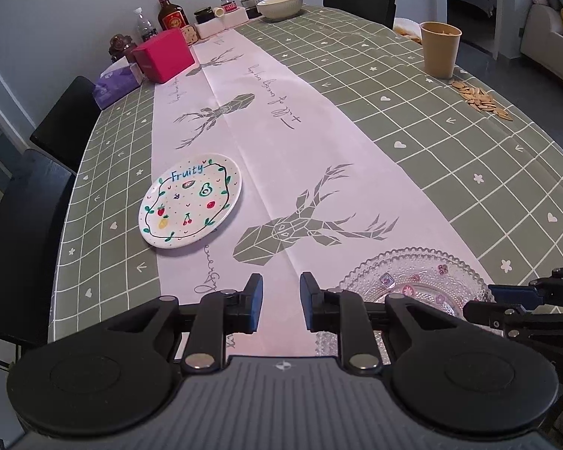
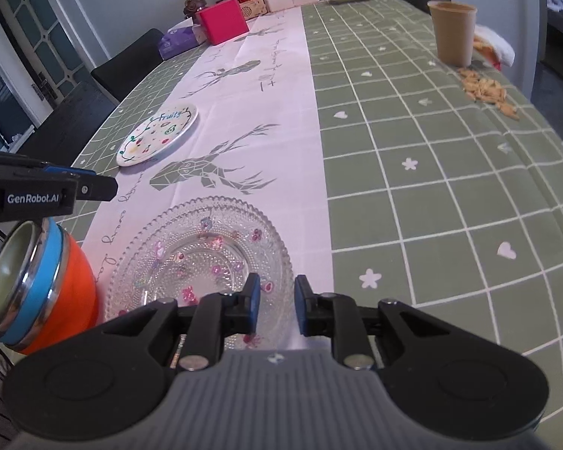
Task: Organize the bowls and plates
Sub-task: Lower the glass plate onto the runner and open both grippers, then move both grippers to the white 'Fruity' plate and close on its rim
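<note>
A clear glass plate (image 2: 206,247) with flower decals lies on the white runner near the table's front edge. My right gripper (image 2: 277,305) hovers over its near right rim, jaws a little apart, pads not pressing on anything. My left gripper (image 1: 281,303) stands open just left of the glass plate (image 1: 413,285), with only cloth showing between its fingers. A white plate painted with fruit and the word "Fruity" (image 1: 191,202) rests further back on the left, also visible as the fruit plate (image 2: 157,133). A white ribbed bowl (image 1: 280,5) sits at the table's far end.
An orange cup with a blue band (image 2: 56,285) stands left of the glass plate. A tan cup (image 1: 440,48) and a pile of snack pieces (image 1: 480,99) are at the right. A pink box (image 1: 165,54), tissue box, bottles and jars line the far left. Black chairs surround the table.
</note>
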Demonstrator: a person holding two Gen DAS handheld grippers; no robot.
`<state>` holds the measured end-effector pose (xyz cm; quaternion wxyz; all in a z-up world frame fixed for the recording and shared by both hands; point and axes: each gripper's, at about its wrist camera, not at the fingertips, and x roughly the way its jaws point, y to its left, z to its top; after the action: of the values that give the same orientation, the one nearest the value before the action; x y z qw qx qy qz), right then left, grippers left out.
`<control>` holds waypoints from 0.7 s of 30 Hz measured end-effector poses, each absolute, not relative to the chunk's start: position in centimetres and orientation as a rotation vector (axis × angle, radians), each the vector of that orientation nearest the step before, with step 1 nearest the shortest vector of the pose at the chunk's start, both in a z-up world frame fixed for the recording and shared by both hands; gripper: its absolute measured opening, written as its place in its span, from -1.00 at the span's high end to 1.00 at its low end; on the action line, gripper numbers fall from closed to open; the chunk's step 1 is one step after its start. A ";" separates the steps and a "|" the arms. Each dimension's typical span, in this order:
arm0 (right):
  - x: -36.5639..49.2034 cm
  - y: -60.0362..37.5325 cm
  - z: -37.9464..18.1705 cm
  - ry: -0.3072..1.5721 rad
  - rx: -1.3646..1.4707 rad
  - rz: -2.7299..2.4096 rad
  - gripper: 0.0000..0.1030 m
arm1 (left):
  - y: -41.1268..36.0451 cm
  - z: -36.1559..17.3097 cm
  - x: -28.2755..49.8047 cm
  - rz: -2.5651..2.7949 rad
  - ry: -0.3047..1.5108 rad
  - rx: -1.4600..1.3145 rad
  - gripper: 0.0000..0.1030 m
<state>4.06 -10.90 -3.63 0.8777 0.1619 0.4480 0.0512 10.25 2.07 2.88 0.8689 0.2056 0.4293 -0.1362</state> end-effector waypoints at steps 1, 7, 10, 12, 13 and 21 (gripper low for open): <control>4.1 -10.9 -3.6 0.940 0.331 0.105 0.55 | 2.2 3.0 10.3 -0.286 0.896 0.424 0.45; 3.8 -10.6 -2.1 0.872 0.256 0.074 0.13 | 3.3 4.1 10.5 -0.308 0.875 0.368 0.37; 3.9 -10.9 -1.1 0.831 0.252 0.077 -0.04 | 4.0 4.7 10.7 -0.306 0.859 0.341 0.31; 4.0 -10.8 -0.3 0.815 0.231 0.090 -0.23 | 4.6 5.2 10.9 -0.309 0.856 0.317 0.28; 4.1 -10.7 0.1 0.804 0.221 0.097 -0.27 | 5.1 5.5 11.1 -0.313 0.858 0.301 0.25; 7.0 -9.9 3.3 0.743 0.161 0.146 -0.80 | 9.4 7.6 13.5 -0.311 0.839 0.219 0.10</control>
<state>6.98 -9.94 3.33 0.9260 0.0786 0.3624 0.0712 13.46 9.38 7.61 0.8957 0.1057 0.4050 -0.1500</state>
